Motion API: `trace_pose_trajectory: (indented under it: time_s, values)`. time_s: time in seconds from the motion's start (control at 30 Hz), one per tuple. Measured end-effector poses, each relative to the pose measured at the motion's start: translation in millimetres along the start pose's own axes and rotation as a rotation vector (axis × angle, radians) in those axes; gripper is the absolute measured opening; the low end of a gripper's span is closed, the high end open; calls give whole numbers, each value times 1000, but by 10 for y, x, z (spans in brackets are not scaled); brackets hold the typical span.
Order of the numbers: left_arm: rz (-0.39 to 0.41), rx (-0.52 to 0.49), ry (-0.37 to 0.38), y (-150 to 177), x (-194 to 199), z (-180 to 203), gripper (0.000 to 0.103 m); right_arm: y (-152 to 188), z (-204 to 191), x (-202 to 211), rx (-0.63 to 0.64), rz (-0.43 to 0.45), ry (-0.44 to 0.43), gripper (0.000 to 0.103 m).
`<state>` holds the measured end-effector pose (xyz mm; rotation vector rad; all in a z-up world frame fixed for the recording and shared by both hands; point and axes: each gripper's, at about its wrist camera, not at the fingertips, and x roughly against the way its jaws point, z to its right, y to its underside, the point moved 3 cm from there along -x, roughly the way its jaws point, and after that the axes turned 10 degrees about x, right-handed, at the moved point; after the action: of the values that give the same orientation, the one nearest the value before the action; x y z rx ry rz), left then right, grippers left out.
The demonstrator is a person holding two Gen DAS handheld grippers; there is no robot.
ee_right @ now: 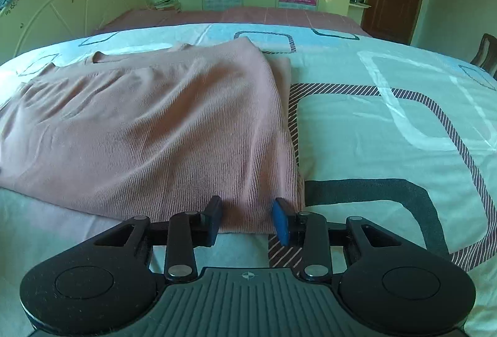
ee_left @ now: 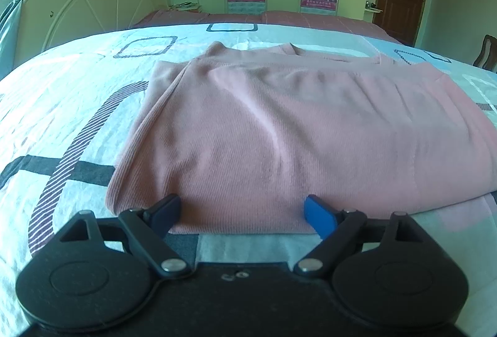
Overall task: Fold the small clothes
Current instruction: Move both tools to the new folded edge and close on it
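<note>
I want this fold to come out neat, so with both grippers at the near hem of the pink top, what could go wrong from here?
The left gripper stands wide open at the pink top, while the right gripper is much narrower around the hem; an uneven lift could skew the fold. The layers at the right edge are stacked, so the right one may catch only some. The bedsheet lies directly beneath and might get pinched too.

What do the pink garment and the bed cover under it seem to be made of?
The pink garment looks like a soft ribbed knit, matte: fine parallel ribs run across it. The bed cover looks like thin woven cloth, perhaps cotton, smooth with a slight sheen, printed with striped and solid shapes and finely creased.
</note>
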<state>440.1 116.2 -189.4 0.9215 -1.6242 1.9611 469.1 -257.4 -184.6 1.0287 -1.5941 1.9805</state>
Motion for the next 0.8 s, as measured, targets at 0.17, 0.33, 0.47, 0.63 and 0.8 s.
trace_pose_trajectory:
  time_s: [0.17,0.33,0.47,0.63,0.8]
  values:
    - [94,30,-15,-92,192,-50,79,13,15,14,6,-4,0,35]
    - [11,123,9,-81,-11,-319,83,-14,4,-5,5,-12,3,35]
    - [6,92,11,-78,4,-308,82,-18,4,-9,5,-21,7,35]
    - [10,111,20,-52,64,-371,81,-21,45,-18,7,-30,-9,41]
    - [3,113,15,-61,113,-413,81,-57,57,-38,17,-54,-20,43]
